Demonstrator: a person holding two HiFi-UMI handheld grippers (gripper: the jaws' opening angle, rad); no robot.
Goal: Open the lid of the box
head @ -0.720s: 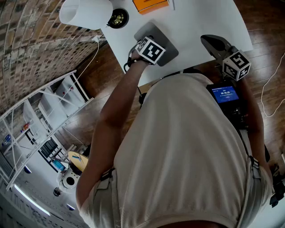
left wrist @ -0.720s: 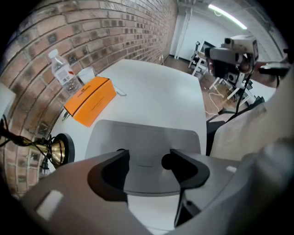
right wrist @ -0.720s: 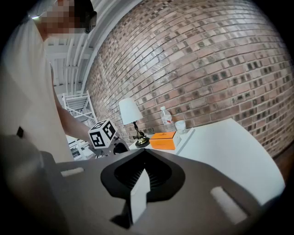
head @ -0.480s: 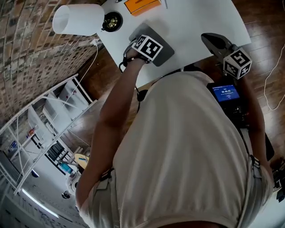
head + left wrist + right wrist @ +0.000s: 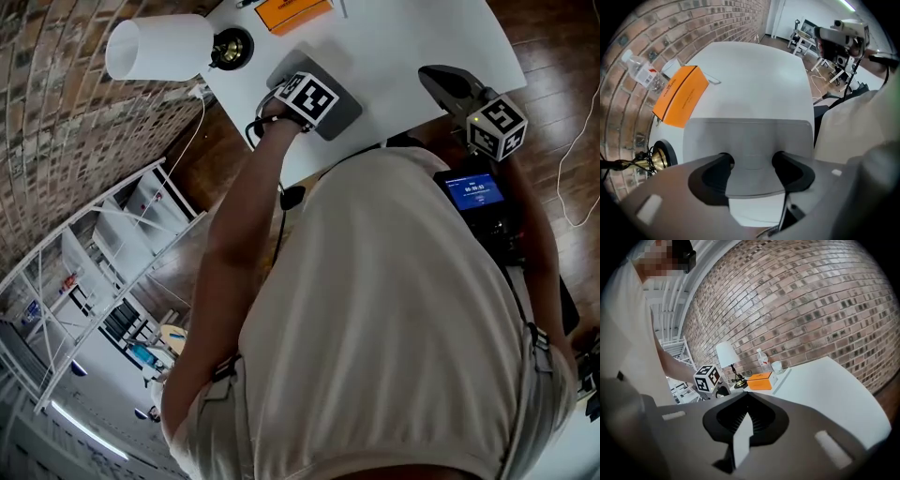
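Observation:
The orange box lies shut at the far side of the white table; it also shows as the orange box at upper left and the orange box beyond the jaws. My left gripper points straight down over the table's near-left part, short of the box. In the left gripper view the left gripper stands open over bare tabletop with nothing in it. My right gripper hovers at the table's near right edge. The right gripper has its jaws together and empty.
A lamp with a white shade and brass base stands at the table's left corner. A plastic bottle and a glass stand by the brick wall behind the box. White shelving stands on the wooden floor at left.
The left gripper has edged a little up the table toward the orange box. The right gripper has kept its place. The head view has shifted slightly.

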